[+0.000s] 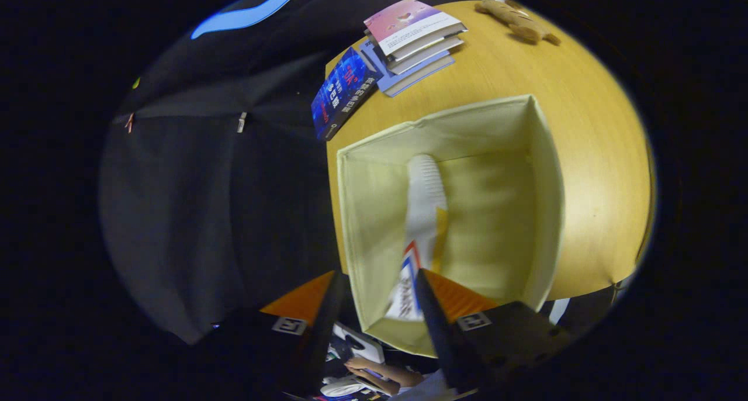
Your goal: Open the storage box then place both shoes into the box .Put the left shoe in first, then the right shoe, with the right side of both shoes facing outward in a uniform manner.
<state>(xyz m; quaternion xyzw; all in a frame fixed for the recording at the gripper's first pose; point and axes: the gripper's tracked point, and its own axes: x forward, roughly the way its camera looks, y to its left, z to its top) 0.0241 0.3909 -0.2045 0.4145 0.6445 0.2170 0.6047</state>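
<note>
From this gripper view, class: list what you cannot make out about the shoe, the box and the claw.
- Shoe: motion blur; left or right unclear.
- Its lower end: hidden behind one claw finger.
- Claw: whether both fingers press the shoe, unclear.
- Box: near rim hidden by the fingers.
- Books: titles too small.

Gripper view rides close above the open storage box [543, 173], tilted, looking down along fingers [429, 307] onto wooden table [590, 114].

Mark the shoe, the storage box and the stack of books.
shoe [425, 205]: gripper view, on its white sole, inside the box, ahead of the fingers.
storage box [546, 173]: gripper view, on its far side wall.
stack of books [409, 24]: gripper view, on the top book's pink cover, beyond the box.
</note>
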